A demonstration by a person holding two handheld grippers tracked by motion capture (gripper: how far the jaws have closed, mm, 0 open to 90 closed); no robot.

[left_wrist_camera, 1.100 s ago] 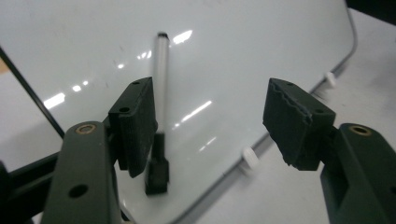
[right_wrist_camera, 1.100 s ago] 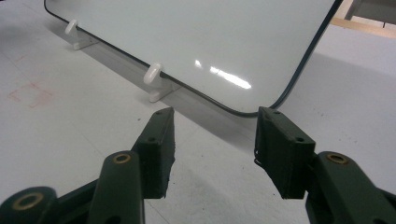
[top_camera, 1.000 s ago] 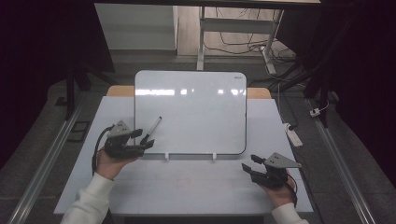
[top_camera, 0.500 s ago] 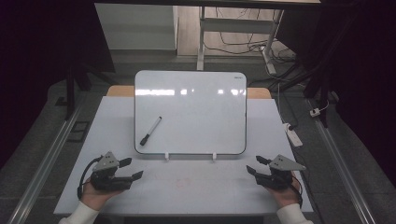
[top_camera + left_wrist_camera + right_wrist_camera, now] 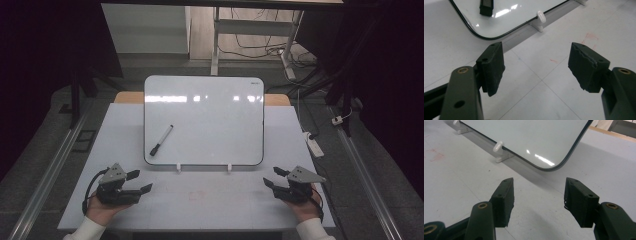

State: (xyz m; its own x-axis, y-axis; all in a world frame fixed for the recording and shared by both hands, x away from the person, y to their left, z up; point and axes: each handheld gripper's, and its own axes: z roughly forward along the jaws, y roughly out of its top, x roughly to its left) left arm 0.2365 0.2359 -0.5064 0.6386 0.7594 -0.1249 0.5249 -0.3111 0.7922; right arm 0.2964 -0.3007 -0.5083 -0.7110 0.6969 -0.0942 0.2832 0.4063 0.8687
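A white whiteboard [image 5: 205,120] lies tilted on the white table [image 5: 220,210], and a black marker [image 5: 161,140] rests loose on its lower left part. My left gripper [image 5: 140,181] sits on the table near the front left, below the board's corner. Its jaws have just been opening, and they stand apart with nothing between them. In the left gripper view [image 5: 536,67] the marker's cap [image 5: 486,6] and the board's corner [image 5: 506,15] lie ahead. My right gripper [image 5: 272,177] rests at the front right. Its jaws have also been opening, and they are empty [image 5: 539,200], facing the board's other corner [image 5: 529,137].
Two small white feet [image 5: 179,167] [image 5: 229,167] prop the board's near edge. Faint red marks [image 5: 197,194] show on the table between the grippers. A white power strip [image 5: 314,145] lies on the floor to the right. Metal rails run along both sides.
My left gripper has drawn back from the marker's lower end to the table's front left, leaving the marker on the board. The right gripper has barely shifted.
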